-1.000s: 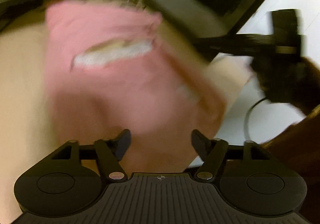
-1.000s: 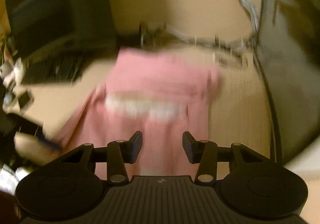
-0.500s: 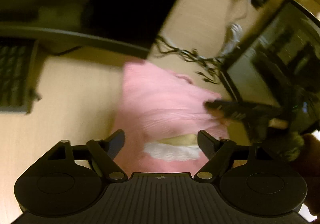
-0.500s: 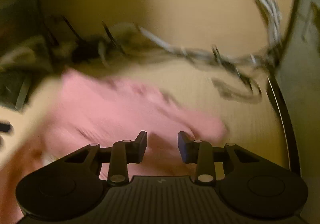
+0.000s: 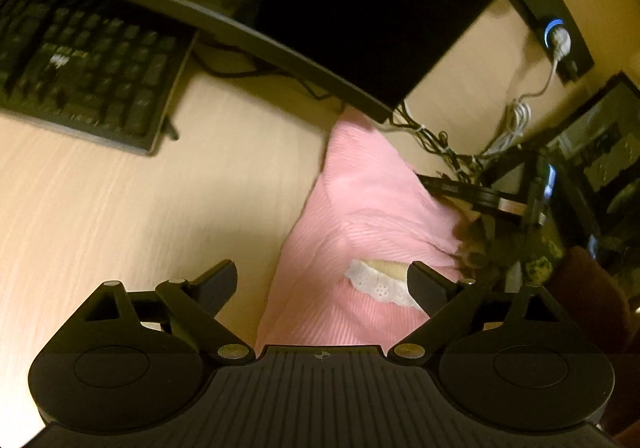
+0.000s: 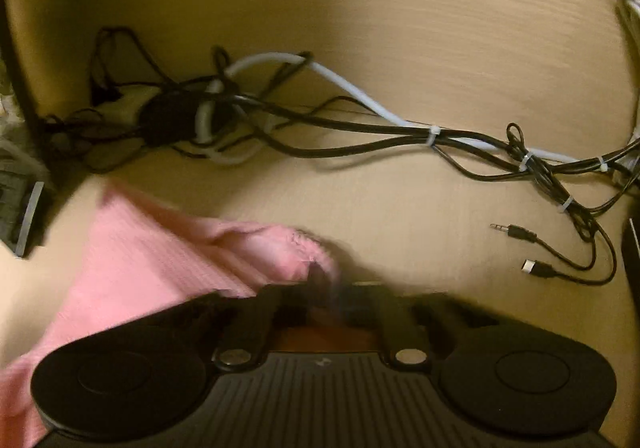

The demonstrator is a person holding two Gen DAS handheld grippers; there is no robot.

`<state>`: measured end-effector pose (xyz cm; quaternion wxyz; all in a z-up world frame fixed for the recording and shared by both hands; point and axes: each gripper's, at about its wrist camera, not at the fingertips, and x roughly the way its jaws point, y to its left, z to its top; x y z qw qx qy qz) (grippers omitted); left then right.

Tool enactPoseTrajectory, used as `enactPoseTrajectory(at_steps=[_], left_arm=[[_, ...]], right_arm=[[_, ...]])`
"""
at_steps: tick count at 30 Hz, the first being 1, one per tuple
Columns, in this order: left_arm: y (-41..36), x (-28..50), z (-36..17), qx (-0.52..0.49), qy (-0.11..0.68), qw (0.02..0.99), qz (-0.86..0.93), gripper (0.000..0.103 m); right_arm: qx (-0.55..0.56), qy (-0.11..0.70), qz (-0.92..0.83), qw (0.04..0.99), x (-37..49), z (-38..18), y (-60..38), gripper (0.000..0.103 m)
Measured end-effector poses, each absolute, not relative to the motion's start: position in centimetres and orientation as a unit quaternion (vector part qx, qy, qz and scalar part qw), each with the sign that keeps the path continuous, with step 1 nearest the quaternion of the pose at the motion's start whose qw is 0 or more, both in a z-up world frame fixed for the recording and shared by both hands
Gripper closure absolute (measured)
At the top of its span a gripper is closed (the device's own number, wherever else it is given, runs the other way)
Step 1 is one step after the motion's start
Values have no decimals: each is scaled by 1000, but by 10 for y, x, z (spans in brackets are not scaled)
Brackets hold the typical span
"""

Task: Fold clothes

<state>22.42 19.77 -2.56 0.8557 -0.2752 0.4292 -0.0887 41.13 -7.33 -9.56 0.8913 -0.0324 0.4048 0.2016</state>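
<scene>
A pink ribbed garment (image 5: 360,208) with a white lace trim (image 5: 376,288) lies on the pale wooden desk (image 5: 120,208). My left gripper (image 5: 320,276) hovers over its near part, jaws wide and still opening, the cloth below them and not pinched. In the right wrist view the garment (image 6: 160,260) stretches off to the left. My right gripper (image 6: 320,280) is blurred, its fingers closed together on the cloth's far corner. From the left wrist view the right gripper (image 5: 460,190) shows at the garment's right edge, with a person's hand behind it.
A black keyboard (image 5: 80,60) sits at the upper left, and a dark monitor (image 5: 360,8) hangs over the desk's back. Tangled cables (image 6: 360,128) run along the back edge. A loose audio jack (image 6: 516,230) and USB plug (image 6: 536,268) lie at the right.
The right gripper has come down onto the garment's corner and shut on it. The left gripper's jaws have spread wider, and its view has rolled, bringing the keyboard in.
</scene>
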Motion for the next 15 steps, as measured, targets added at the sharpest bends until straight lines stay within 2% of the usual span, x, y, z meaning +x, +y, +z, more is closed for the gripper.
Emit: enactPoseTrajectory(at_steps=[5, 8, 15], left_arm=[[225, 215, -31, -328, 424, 839, -95, 7], [235, 214, -25, -330, 412, 843, -101, 7], [244, 217, -11, -316, 399, 850, -135, 6]], right_arm=[[-39, 353, 252, 900, 331, -39, -83, 100], [-50, 353, 280, 891, 268, -22, -88, 100], [-98, 412, 317, 848, 152, -48, -72, 100]])
